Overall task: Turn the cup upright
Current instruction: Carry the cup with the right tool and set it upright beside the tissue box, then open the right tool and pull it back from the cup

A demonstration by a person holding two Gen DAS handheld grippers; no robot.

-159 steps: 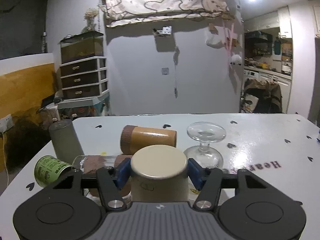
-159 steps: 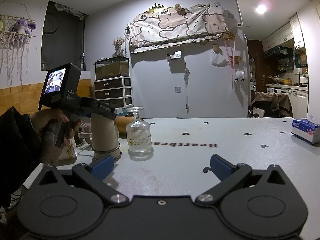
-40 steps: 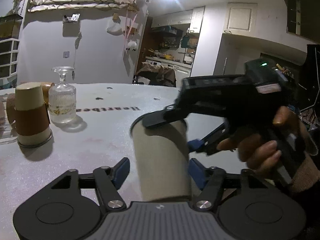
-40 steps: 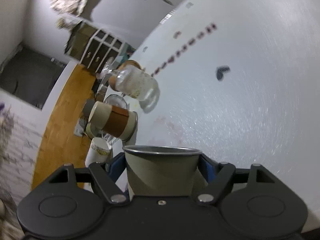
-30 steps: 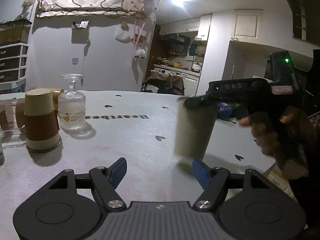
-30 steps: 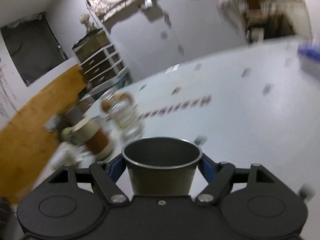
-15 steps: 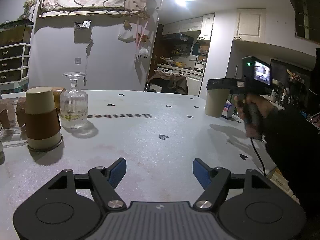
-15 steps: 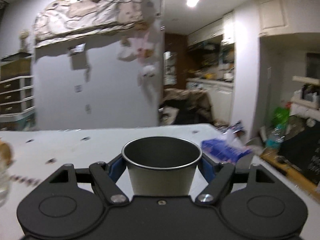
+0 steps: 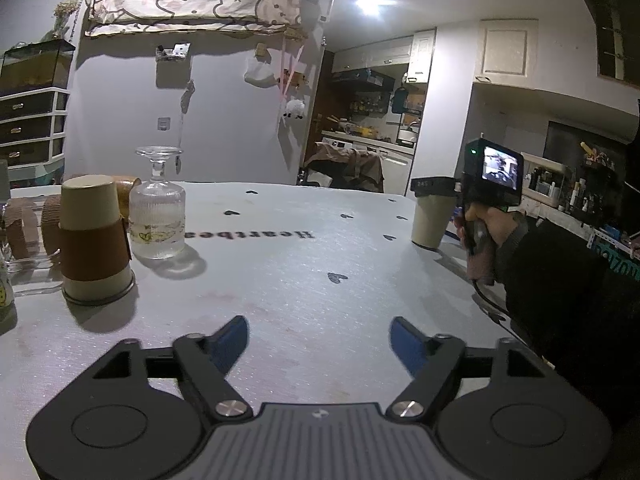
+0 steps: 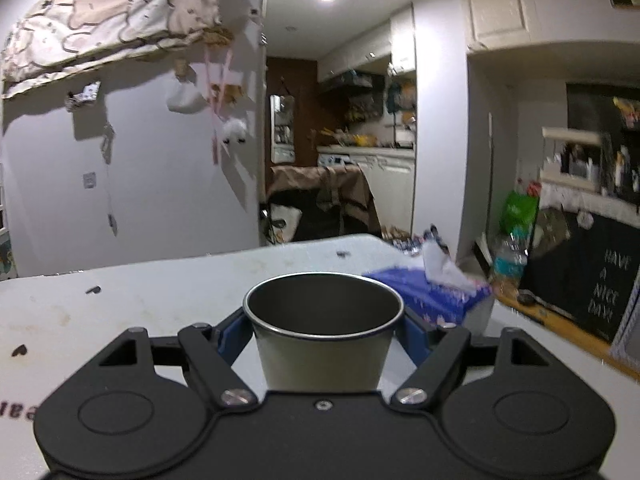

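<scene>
The grey-beige cup point(image 10: 322, 348) stands upright, mouth up, between the blue pads of my right gripper point(image 10: 323, 334), which is shut on it. In the left wrist view the same cup point(image 9: 429, 222) rests on or just above the white table point(image 9: 320, 280) at its far right edge, held by the right gripper point(image 9: 434, 184). My left gripper point(image 9: 319, 340) is open and empty, low over the table's near side.
An upside-down beige cup with a brown sleeve point(image 9: 94, 240) and a glass bottle point(image 9: 158, 220) stand at the left, with more containers behind them. A blue tissue box point(image 10: 436, 300) lies just beyond the held cup near the table's right edge.
The right gripper took the cup from the left gripper, turned it mouth up and carried it to the table's far right, lowering it. The left gripper opened and stayed put.
</scene>
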